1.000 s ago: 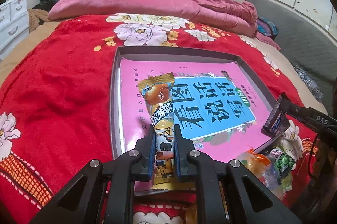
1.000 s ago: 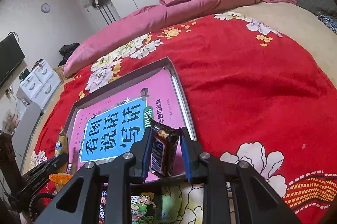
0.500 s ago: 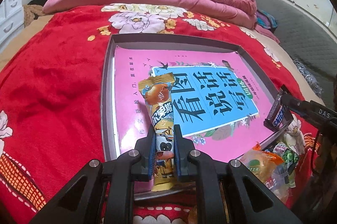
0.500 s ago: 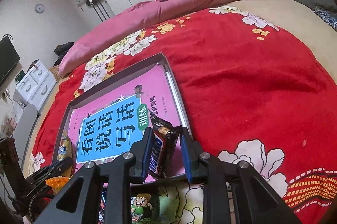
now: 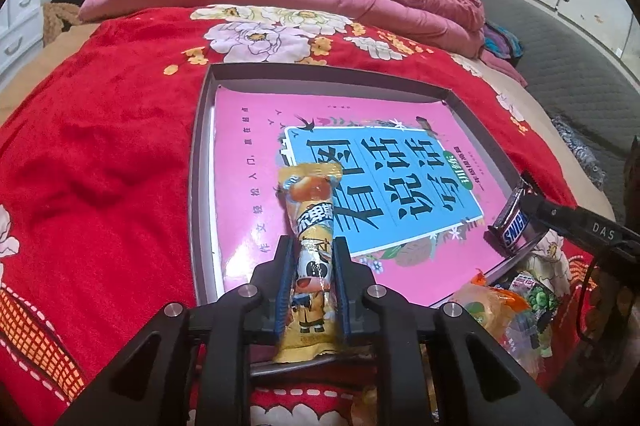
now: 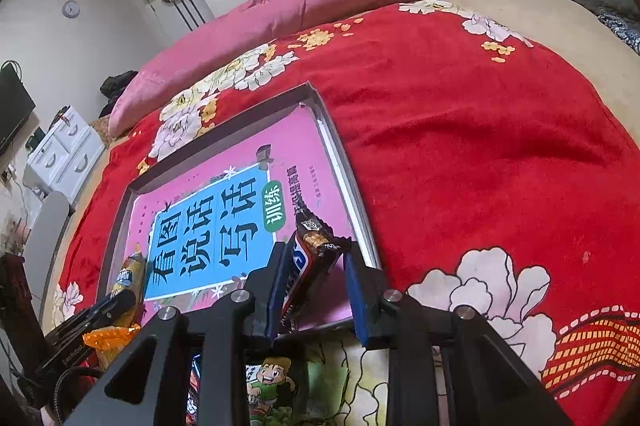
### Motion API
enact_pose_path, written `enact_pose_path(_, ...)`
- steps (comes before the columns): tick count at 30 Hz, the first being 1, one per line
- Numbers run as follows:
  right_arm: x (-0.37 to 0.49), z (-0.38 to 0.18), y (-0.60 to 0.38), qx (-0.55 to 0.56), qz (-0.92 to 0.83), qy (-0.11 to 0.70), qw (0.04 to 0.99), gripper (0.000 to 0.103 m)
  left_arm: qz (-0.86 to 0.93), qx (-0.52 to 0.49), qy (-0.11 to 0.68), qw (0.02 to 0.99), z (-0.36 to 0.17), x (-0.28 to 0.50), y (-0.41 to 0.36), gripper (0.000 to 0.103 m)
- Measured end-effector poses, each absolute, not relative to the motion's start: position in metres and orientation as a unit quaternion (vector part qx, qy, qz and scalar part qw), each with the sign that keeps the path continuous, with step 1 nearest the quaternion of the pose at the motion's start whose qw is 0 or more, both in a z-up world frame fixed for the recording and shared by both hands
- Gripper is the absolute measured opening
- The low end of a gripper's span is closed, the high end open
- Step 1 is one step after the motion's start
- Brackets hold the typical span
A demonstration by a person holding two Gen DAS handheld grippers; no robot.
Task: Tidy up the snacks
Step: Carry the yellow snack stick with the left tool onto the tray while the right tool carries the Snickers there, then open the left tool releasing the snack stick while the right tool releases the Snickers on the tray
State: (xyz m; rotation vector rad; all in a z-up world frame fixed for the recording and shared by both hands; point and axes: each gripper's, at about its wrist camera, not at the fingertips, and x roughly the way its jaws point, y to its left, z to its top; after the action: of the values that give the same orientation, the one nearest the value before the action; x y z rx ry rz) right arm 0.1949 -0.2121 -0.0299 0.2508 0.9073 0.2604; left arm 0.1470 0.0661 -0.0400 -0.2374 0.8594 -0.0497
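Your left gripper has its jaws just easing apart around the yellow snack stick, which lies lengthwise between the pads with its far end resting on the pink book inside the grey tray. The pads look barely clear of the wrapper, if at all, so finish the release before you draw back, and pull straight back along the stick so you do not drag it off the near rim. Your right gripper has also just begun to part: the chocolate bar leans against the left pad with a visible gap to the right pad, its lower end down at the tray's near right corner. Let it tip flat onto the book rather than topple over the rim.

Just outside the tray's near edge sits a heap of other snacks: an orange-topped packet and a green cartoon packet. These lie close under both grippers, so back away without sweeping them. Around it all is only the soft red blanket, which may let the tray rock.
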Motion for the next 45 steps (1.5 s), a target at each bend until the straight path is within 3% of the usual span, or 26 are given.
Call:
enact_pose_path(8, 0.189, -0.029, -0.209, 0.116, 0.129, 0.442, 0.880, 0.031, -0.030, -0.118, 0.411, 0.904, -0.036, 0.145, 0.066, 0.025)
enact_pose_path(22, 0.176, -0.020, -0.207, 0.104, 0.134, 0.437, 0.883, 0.042, -0.031, -0.135, 0.402, 0.905, -0.029, 0.139, 0.074, 0.049)
enact_pose_path(45, 0.157, 0.004, -0.216, 0.101, 0.135, 0.402, 0.900, 0.054, -0.026, -0.140, 0.360, 0.922, -0.002, 0.116, 0.083, 0.068)
